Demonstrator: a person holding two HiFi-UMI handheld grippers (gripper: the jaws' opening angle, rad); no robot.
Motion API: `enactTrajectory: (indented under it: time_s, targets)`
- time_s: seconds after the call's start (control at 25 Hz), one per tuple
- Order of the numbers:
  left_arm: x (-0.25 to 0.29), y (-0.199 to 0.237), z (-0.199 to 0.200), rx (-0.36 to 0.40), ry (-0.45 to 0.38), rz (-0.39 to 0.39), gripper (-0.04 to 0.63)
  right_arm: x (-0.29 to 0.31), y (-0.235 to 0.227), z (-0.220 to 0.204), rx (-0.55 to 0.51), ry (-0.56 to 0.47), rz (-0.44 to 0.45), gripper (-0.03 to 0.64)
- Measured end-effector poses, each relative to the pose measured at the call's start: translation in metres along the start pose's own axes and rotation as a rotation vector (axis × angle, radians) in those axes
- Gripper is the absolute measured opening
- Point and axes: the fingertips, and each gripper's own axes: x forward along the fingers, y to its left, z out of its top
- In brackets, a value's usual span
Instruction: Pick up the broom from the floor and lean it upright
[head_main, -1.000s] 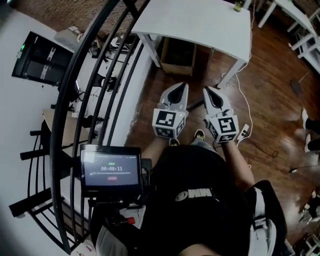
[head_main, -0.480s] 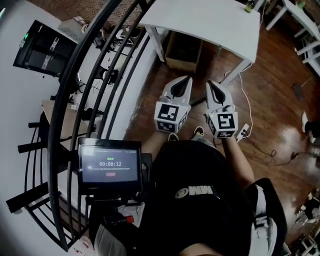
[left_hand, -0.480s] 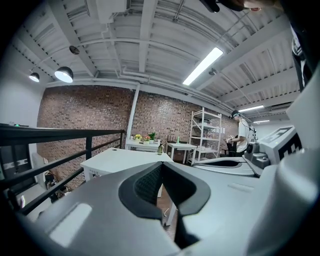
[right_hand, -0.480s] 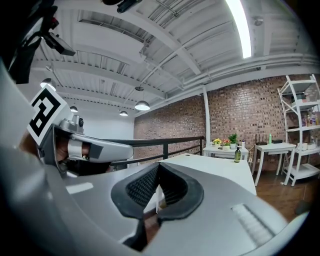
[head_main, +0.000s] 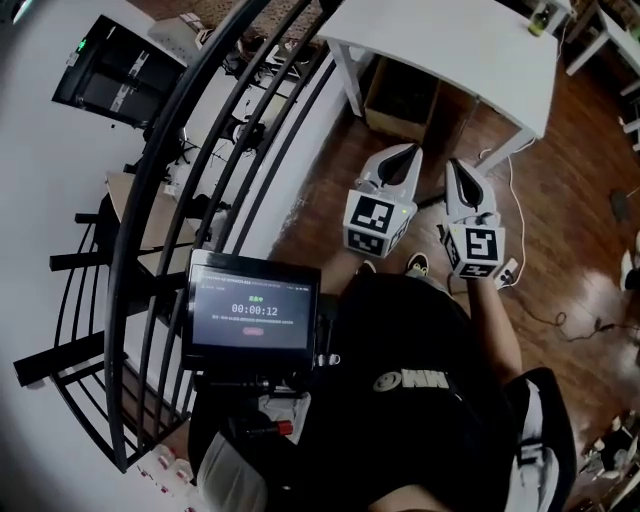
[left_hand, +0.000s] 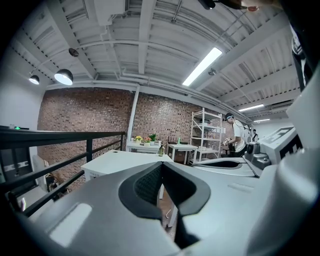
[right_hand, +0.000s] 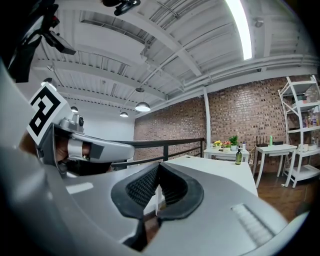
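No broom shows in any view. In the head view my left gripper and right gripper are held side by side in front of the person's body. Both point almost level toward the white table over the wooden floor. In the left gripper view the left gripper has its black pads meeting at the tips with nothing between them. In the right gripper view the right gripper is shut the same way and empty. Each gripper's marker cube faces the head camera.
A black metal railing runs along the left. A cardboard box sits under the table. A screen with a timer hangs at the chest. A white cable and power strip lie on the floor. A person stands by far shelves.
Both grippers have shifted together up and to the right in the head view, toward the white table. Their jaws stay shut. The timer has ticked from 11 to 12.
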Motion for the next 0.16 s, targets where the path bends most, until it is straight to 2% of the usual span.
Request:
enactTrajectory:
  time_s: [0.16]
  targets:
    - [0.0049, -0.0035, 0.0016, -0.001, 0.003, -0.008, 0.018, 0.0009, -0.0052, 0.0037, 0.001, -0.002, -0.007, 0.003]
